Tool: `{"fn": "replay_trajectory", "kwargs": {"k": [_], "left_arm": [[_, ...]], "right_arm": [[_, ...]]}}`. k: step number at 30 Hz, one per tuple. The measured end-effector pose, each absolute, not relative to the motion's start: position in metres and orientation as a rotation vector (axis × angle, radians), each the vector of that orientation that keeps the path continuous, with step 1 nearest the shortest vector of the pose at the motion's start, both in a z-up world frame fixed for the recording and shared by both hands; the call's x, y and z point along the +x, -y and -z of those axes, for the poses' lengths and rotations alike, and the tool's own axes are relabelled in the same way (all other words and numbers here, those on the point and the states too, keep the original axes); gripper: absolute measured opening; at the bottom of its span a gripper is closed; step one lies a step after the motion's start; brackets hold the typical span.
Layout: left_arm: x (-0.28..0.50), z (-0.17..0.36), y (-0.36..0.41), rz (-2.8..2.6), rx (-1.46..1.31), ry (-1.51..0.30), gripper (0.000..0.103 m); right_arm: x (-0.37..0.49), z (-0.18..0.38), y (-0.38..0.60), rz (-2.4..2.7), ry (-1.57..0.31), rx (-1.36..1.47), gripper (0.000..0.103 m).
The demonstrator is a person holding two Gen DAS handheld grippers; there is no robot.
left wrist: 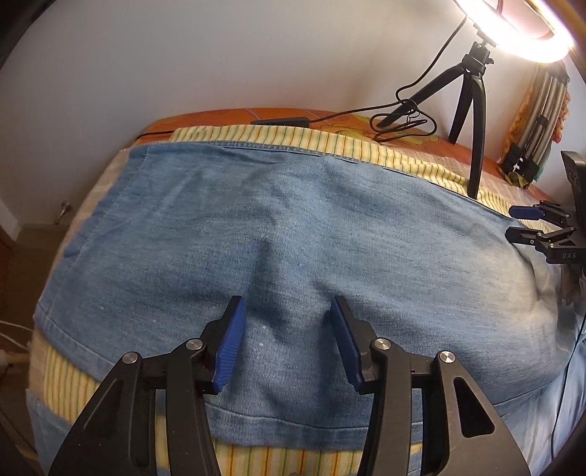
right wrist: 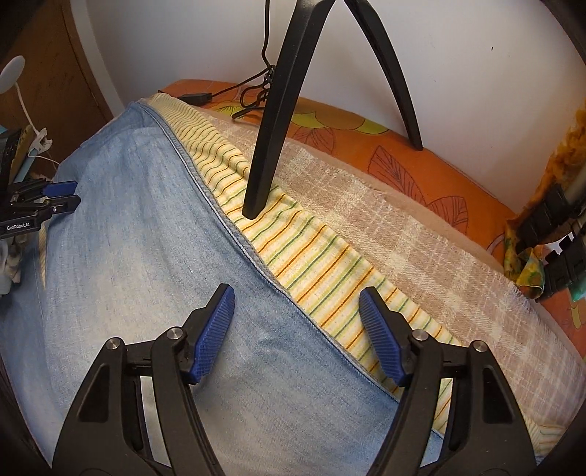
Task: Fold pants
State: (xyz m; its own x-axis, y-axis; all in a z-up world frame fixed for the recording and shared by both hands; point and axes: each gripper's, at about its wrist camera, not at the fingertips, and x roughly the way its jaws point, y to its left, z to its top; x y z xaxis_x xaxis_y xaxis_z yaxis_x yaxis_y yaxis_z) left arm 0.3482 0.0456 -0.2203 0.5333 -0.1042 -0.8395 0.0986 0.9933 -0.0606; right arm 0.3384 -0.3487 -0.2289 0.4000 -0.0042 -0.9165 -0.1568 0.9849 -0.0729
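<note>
Light blue denim pants (left wrist: 293, 234) lie spread flat on a yellow striped cloth (left wrist: 256, 133); they also show in the right wrist view (right wrist: 139, 256). My left gripper (left wrist: 287, 305) is open and empty just above the middle of the denim, near its front hem. My right gripper (right wrist: 296, 293) is open and empty, its jaws on either side of the pants' stitched far edge (right wrist: 234, 229). The right gripper shows at the right of the left wrist view (left wrist: 516, 221); the left gripper shows at the left of the right wrist view (right wrist: 73, 194).
A black tripod (left wrist: 472, 121) with a ring light (left wrist: 512, 25) stands at the back; one leg (right wrist: 263, 146) rests on the striped cloth beside the pants' edge. A tangled black cable (left wrist: 403, 121) lies on the orange sheet (right wrist: 384, 146). A wall is behind.
</note>
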Motion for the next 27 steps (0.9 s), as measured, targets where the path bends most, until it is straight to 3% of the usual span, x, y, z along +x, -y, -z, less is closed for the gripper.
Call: {"fn": "replay_trajectory", "kwargs": {"k": [6, 11, 14, 21, 24, 27], "left_arm": [[0.351, 0.221, -0.041, 0.115, 0.017, -0.999, 0.047], [0.353, 0.221, -0.044, 0.137, 0.021, -1.008, 0.05], [0.355, 0.218, -0.049, 0.134, -0.011, -1.035, 0.057], [0.351, 0.188, -0.069, 0.108, -0.152, -1.006, 0.059], [0.352, 0.172, -0.08, 0.118, -0.248, -0.971, 0.071], [0.358, 0.166, -0.082, 0.112, -0.298, -0.974, 0.071]], "right_arm": [[0.338, 0.227, 0.334, -0.139, -1.181, -0.187, 0.045], [0.334, 0.221, 0.326, -0.119, -1.177, -0.246, 0.013], [0.32, 0.203, 0.32, -0.114, -1.128, -0.255, 0.009], [0.265, 0.159, 0.278, -0.178, -1.019, -0.275, 0.008], [0.226, 0.154, 0.253, -0.232, -1.002, -0.311, 0.008], [0.193, 0.162, 0.235, -0.298, -1.015, -0.267, 0.008]]}}
